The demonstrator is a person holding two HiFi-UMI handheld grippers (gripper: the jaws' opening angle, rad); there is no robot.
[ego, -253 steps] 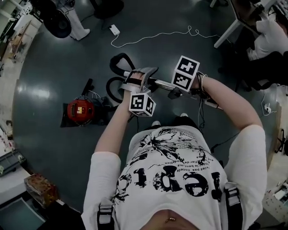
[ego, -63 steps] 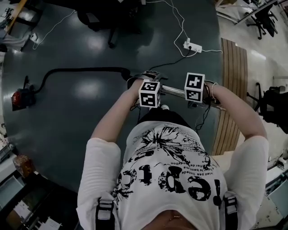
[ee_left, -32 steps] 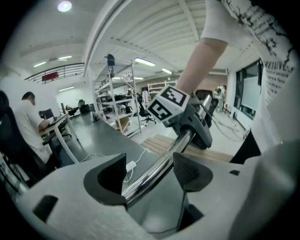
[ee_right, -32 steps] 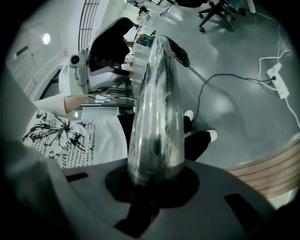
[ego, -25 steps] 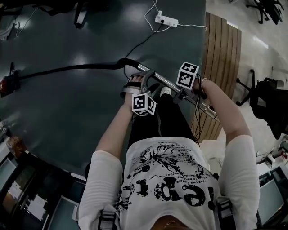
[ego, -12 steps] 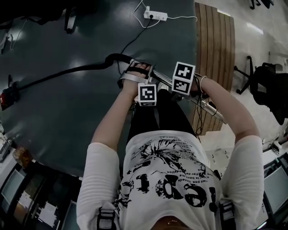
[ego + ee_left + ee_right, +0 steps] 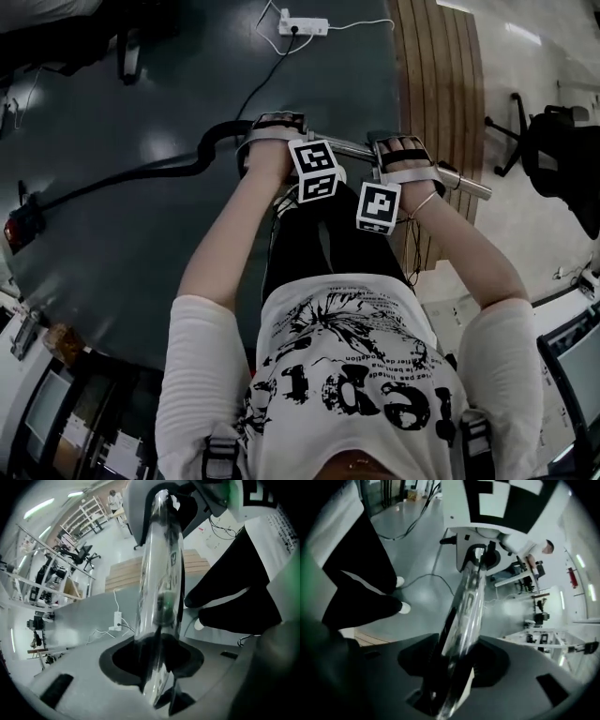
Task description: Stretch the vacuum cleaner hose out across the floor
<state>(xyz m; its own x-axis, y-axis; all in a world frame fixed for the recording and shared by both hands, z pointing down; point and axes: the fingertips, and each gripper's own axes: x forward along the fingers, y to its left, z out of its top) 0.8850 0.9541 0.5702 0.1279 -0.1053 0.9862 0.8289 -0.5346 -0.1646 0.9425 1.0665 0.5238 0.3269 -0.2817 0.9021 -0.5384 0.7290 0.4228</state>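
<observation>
The vacuum's black hose (image 7: 141,173) runs left over the dark floor to the red vacuum body (image 7: 19,230) at the left edge. Its shiny metal wand (image 7: 352,148) is held level in front of the person. My left gripper (image 7: 270,127) sits at the hose end of the wand, its jaws closing and pressing on the tube (image 7: 159,573). My right gripper (image 7: 401,150) is farther right on the wand. Its jaws are opening, with the tube (image 7: 468,592) still lying between them. In the gripper views, the left gripper (image 7: 157,667) and right gripper (image 7: 452,667) both straddle the tube.
A white power strip (image 7: 302,25) with its cord lies on the floor ahead. Wooden slatted flooring (image 7: 441,75) borders the dark floor on the right. A black office chair (image 7: 562,159) stands at far right. Desks and shelving edge the lower left.
The right hand has slid right along the wand and turned, its marker cube now below the tube, jaws wider. The left jaws have narrowed on the tube. The hose end has bent.
</observation>
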